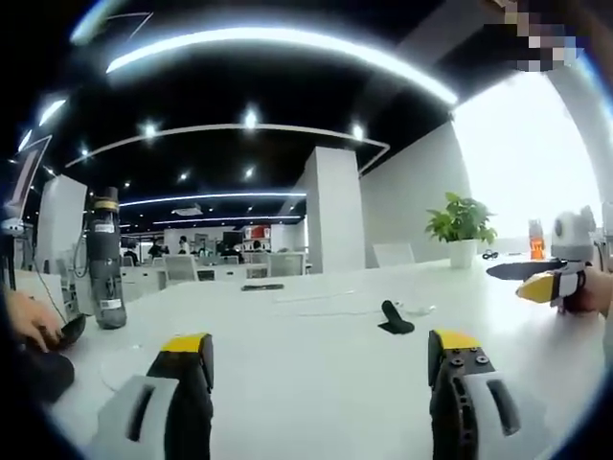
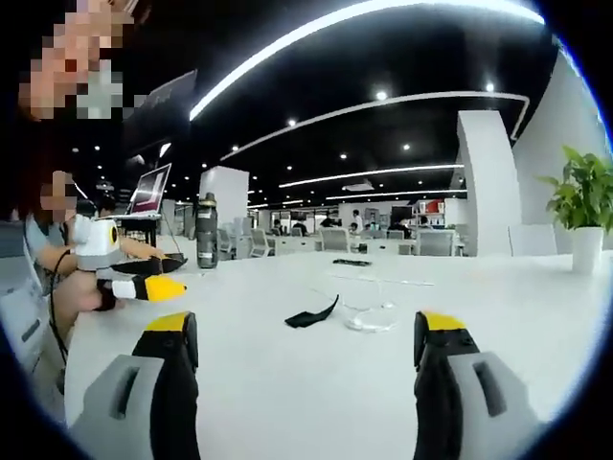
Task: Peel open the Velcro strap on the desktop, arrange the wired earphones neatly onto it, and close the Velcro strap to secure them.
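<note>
Your left gripper (image 1: pixel 319 359) and right gripper (image 2: pixel 306 340): both spread wide, holding nothing, above the white table (image 2: pixel 287 383). Black strap (image 2: pixel 311 315) lies mid-table; white earphones (image 2: pixel 369 318) just beside it. Water bottle (image 1: pixel 103 259) stands well apart.

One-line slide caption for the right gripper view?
Open right gripper faces a black Velcro strap lying beside white wired earphones on the white desk, both untouched.

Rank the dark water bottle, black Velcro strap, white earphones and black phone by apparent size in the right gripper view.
1. Dark water bottle, tallest though far off.
2. Black Velcro strap and coiled white wired earphones: look alike, so unranked.
3. Flat black phone: smallest, but farther away, so true size is unsure.
</note>
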A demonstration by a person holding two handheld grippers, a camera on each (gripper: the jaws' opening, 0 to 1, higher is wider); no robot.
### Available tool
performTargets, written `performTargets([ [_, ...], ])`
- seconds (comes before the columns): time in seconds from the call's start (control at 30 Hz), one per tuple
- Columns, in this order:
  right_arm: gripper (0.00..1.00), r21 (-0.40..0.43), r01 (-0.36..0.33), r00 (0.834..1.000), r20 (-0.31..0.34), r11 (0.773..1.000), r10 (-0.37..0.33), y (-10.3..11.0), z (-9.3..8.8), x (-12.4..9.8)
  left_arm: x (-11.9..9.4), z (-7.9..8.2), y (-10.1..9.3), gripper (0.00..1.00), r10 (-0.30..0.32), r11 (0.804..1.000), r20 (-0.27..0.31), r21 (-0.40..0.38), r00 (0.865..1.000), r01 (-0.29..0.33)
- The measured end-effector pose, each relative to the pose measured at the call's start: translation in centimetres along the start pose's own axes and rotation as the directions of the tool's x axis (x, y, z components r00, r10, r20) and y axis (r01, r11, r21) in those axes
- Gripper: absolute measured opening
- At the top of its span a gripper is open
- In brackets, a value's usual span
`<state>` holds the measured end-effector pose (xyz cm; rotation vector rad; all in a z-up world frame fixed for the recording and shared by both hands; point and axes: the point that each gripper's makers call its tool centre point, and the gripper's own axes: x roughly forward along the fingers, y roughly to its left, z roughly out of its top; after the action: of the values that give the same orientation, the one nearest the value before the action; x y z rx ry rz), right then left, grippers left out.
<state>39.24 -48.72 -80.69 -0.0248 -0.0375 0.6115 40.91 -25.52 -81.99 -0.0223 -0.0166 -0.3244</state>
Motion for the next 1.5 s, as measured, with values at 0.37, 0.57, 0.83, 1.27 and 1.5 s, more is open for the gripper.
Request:
performTargets([
  [0.37,0.94,0.029,-0.088,0.995,-0.041,0.996,0.089,0.8,-0.9,1.4,-0.1,0.1,-0.4,0.94,-0.017,1.0,0.008,0.0,1.0,0.017],
  [0.57,0.93,0.037,-0.15,0.988,-0.035,0.988,0.152,1.6,-0.9,2.8,-0.1,0.1,-0.5,0.94,-0.022,1.0,0.006,0.006,1.0,0.022],
  [0.83,0.87,-0.034,-0.243,0.966,-0.095,0.969,0.239,2.9,-2.3,5.2,-0.2,0.2,-0.4,0.94,-0.018,1.0,0.011,-0.001,1.0,0.018],
  [1.27,0.86,-0.01,-0.289,0.951,-0.118,0.957,0.286,2.1,-2.8,8.8,-0.2,0.2,-0.4,0.94,-0.021,1.0,0.011,0.001,1.0,0.021],
  [1.5,0.84,-0.012,-0.3,0.946,-0.129,0.954,0.296,1.4,-3.0,11.5,-0.1,0.1,-0.4,0.94,-0.017,1.0,0.006,0.004,1.0,0.017],
])
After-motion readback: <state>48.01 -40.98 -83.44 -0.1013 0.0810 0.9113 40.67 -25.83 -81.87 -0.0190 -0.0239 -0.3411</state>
